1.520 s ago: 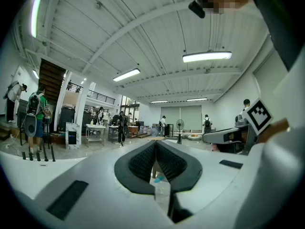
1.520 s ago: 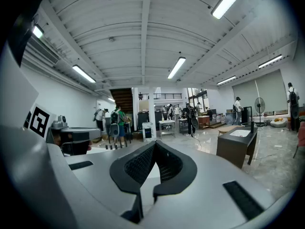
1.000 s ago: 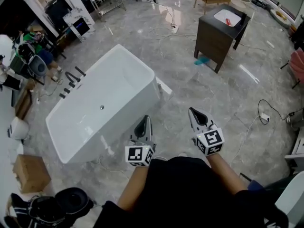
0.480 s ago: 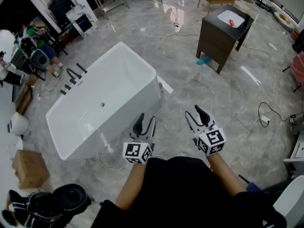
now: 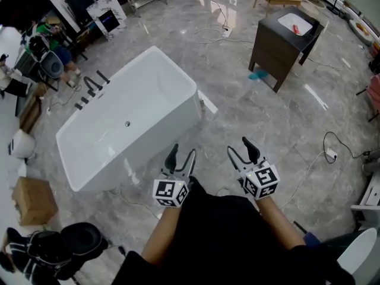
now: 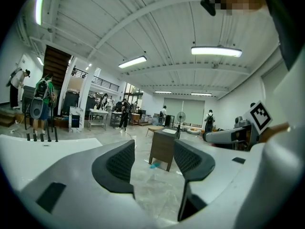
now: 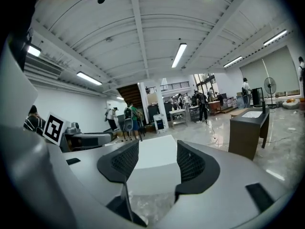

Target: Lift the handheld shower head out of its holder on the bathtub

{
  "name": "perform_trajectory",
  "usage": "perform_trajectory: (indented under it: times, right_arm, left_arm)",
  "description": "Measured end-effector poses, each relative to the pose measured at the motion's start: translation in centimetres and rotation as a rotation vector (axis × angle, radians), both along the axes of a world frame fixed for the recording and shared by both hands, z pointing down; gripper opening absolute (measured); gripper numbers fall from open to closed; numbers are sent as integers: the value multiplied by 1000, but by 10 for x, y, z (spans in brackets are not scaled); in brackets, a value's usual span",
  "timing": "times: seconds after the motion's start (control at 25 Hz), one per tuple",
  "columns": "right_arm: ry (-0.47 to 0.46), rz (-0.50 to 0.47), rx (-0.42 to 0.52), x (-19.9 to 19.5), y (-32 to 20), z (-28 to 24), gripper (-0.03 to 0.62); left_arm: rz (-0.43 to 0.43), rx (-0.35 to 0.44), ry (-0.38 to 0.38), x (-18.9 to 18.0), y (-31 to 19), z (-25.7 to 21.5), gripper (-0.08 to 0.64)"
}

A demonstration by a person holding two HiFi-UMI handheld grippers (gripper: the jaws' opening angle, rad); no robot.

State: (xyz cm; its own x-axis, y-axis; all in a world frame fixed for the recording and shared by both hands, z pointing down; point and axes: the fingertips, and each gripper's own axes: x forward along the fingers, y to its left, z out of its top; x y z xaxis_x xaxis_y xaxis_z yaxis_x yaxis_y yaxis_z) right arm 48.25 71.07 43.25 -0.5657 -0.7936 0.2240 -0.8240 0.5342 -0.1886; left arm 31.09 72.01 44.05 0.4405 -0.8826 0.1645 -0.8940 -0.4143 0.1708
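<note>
Dark shower head (image 5: 102, 76), seemingly upright

The jaws of the left gripper (image 5: 182, 153) and the right gripper (image 5: 240, 146), pressed together a second ago, are opening wide in front of the person, each pair spreading apart with nothing held between them.

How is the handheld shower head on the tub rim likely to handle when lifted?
The shower head, a slim dark bar among the rim fittings, looks rigid, probably metal and heavyish. Being narrow, it may twist between the jaws.
</note>
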Motion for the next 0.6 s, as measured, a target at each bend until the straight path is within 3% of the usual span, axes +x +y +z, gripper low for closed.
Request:
perform_trajectory:
  times: [0.32,0.6]
  right_arm:
    - [-8,5,-70,-13,-24,23,219]
    - [101,17,-56,-28,-111,39,219]
  left_arm:
    - [-14,-40,13,-22,-27,20,236]
    - [52,-46,66,-27,-131,37,236]
